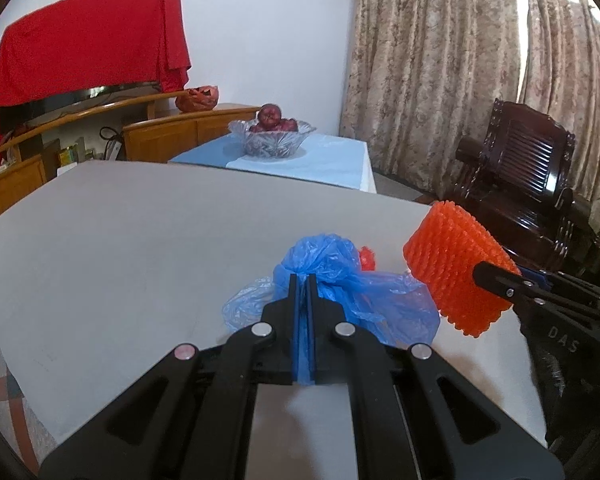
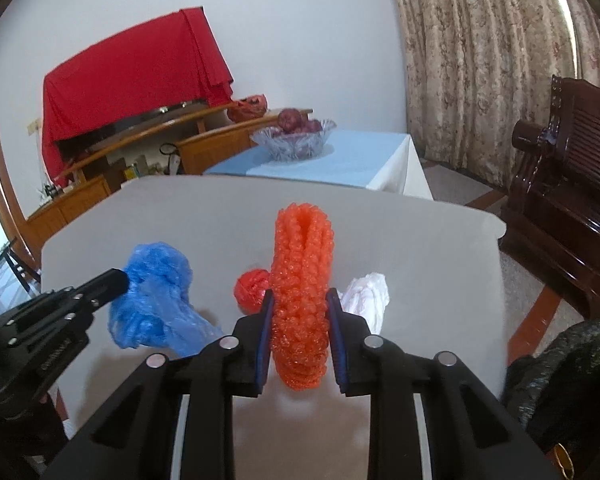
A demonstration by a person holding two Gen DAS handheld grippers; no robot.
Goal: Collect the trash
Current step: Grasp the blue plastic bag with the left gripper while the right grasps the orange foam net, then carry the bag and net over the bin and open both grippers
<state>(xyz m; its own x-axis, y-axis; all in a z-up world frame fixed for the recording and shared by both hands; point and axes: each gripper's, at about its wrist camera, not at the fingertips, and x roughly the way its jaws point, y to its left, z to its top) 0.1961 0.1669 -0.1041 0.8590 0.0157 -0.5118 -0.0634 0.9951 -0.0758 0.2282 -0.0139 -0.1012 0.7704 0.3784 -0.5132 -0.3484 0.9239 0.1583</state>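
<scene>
A crumpled blue plastic bag (image 1: pixel 332 256) hangs a little above the white table (image 1: pixel 120 220), with my left gripper (image 1: pixel 303 280) shut on its thin film. To its right, my right gripper (image 2: pixel 300 298) is shut on an orange foam net sleeve (image 2: pixel 302 248), which is squeezed upright between the blue pads and lifted off the table. From the right wrist view the blue bag (image 2: pixel 156 280) and the left gripper (image 2: pixel 116 280) appear at the left. A small red crumpled ball (image 2: pixel 252 286) and a white crumpled bag (image 2: pixel 366 292) lie on the table behind the net.
Beyond the white table stands a blue-clothed table with a glass fruit bowl (image 1: pixel 272 140). A dark wooden armchair (image 1: pixel 520 176) is at the right, curtains behind it. A wooden cabinet draped in red cloth (image 1: pixel 88 52) lines the far left wall.
</scene>
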